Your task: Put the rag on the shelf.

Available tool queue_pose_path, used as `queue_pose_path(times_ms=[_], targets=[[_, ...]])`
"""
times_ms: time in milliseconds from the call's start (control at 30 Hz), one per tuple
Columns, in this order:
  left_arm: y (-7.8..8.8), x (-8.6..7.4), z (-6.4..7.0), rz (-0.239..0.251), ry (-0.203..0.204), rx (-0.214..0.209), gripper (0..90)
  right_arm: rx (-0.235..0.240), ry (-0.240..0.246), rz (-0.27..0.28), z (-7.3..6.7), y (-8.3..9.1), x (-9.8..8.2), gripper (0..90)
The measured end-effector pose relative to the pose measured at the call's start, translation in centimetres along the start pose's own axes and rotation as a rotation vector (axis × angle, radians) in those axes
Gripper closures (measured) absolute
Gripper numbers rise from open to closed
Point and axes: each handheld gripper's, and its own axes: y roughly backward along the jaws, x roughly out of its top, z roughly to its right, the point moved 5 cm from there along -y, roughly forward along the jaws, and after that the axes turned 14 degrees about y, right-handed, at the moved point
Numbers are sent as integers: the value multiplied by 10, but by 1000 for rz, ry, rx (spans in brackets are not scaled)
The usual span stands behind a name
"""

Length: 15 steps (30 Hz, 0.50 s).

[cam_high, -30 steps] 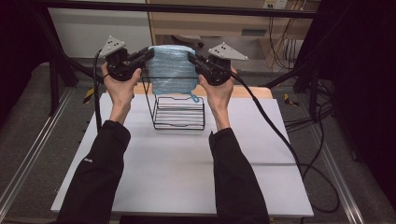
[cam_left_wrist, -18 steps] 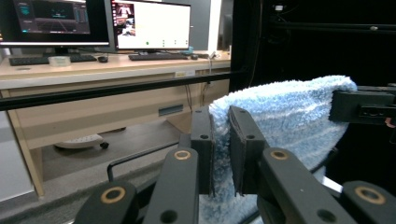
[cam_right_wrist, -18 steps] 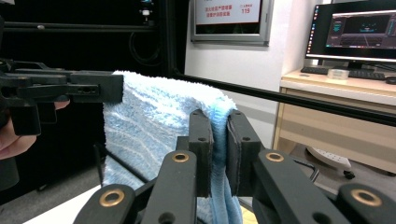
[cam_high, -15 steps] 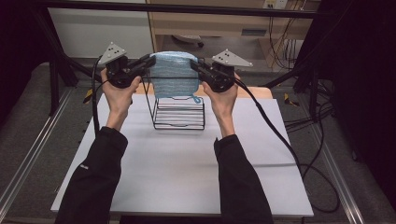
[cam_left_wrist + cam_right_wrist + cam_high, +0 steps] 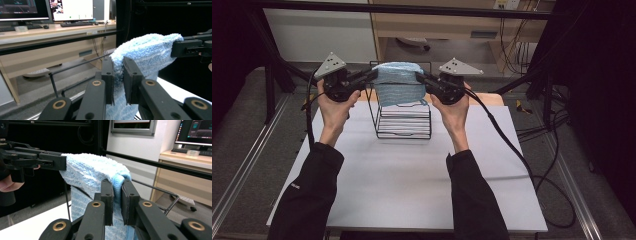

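A folded light-blue towel (image 5: 399,82) hangs stretched between my two grippers, above a black wire rack (image 5: 404,122) at the far middle of the white table (image 5: 412,190). My left gripper (image 5: 373,75) is shut on the towel's left end, and my right gripper (image 5: 418,77) is shut on its right end. In the left gripper view the jaws (image 5: 118,62) pinch a fold of the towel (image 5: 147,52). In the right gripper view the jaws (image 5: 117,183) clamp the towel (image 5: 90,170). Its lower edge droops in front of the rack's top bar; I cannot tell if they touch.
The person's dark-sleeved forearms reach in from the near edge. Black frame bars (image 5: 412,10) run across the back and sides. A cable (image 5: 512,150) trails off the table's right side. A wooden desk (image 5: 50,32) with monitors and a keyboard stands beyond.
Both grippers and the towel have come slightly lower in the high view, closer to the rack's top. The grip on both ends is unchanged.
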Motion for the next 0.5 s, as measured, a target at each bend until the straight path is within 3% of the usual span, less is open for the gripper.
queue_pose_path(times_ms=[267, 500], targets=[[8, -10, 5, -48, -37, -6, 789, 44, 20, -45, -7, 5, -4, 821], [12, -20, 6, -76, -27, -1, 779, 62, 45, -71, -13, 7, -7, 818]])
